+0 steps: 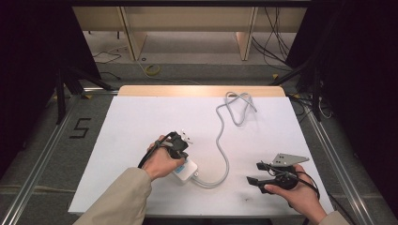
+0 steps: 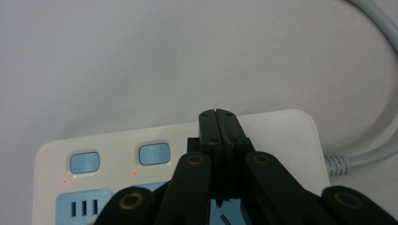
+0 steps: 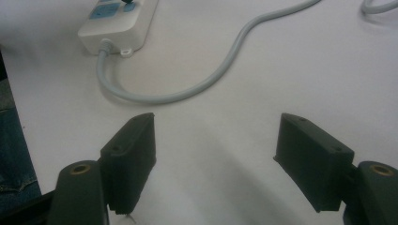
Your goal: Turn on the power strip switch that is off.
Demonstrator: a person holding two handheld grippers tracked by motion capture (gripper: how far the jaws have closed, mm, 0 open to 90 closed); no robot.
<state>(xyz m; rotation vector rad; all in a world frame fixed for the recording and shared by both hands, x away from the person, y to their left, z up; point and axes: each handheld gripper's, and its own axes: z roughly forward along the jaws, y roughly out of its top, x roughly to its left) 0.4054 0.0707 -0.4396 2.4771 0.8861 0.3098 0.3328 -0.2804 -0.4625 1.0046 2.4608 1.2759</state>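
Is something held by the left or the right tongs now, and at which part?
Nothing is held. The left tongs are shut, empty, over the power strip. The right tongs are open above the table.

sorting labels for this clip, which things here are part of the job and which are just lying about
Part of the job:
- power strip, white with blue buttons
- its grey cable
- left gripper, jaws shut, over the strip
- right gripper, jaws open, off to the side

Lying about:
- white table
- yellow coil on the floor
- floor mark "5"

White table (image 1: 141, 117) on grey floor (image 1: 42, 140) (marked "5"), wood shelving (image 1: 187, 18) behind, dark surrounds.
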